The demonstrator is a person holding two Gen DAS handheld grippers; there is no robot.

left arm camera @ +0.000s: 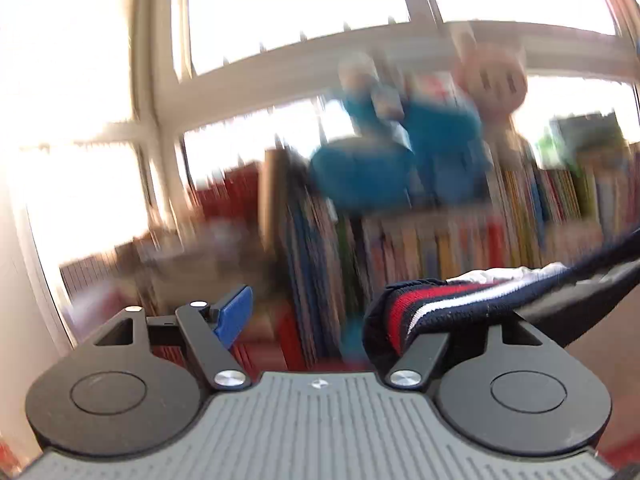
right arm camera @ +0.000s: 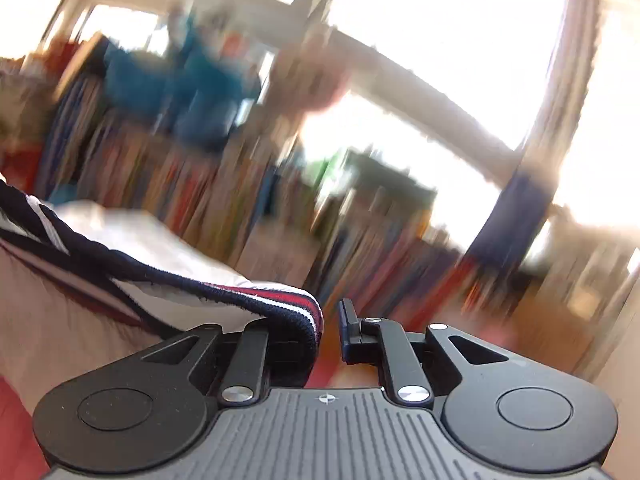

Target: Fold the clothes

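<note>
Jaws first: the left gripper stands with its blue pad and the far finger well apart, and the navy knitted hem with red and white stripes is draped over the right-hand finger alone, hooked rather than pinched. On the right gripper the gap looks narrow, with the same striped hem wrapped over the left-hand finger; whether the pads truly press the cloth I cannot tell. Beyond both, the white body of the garment hangs stretched between the two tools, raised in the air. Further out, a blurred shelf of coloured books and bright windows fill the background. To fold well, I judge both corners need a firm pinch on the hem, held level and taut, before the cloth is laid down.
</note>
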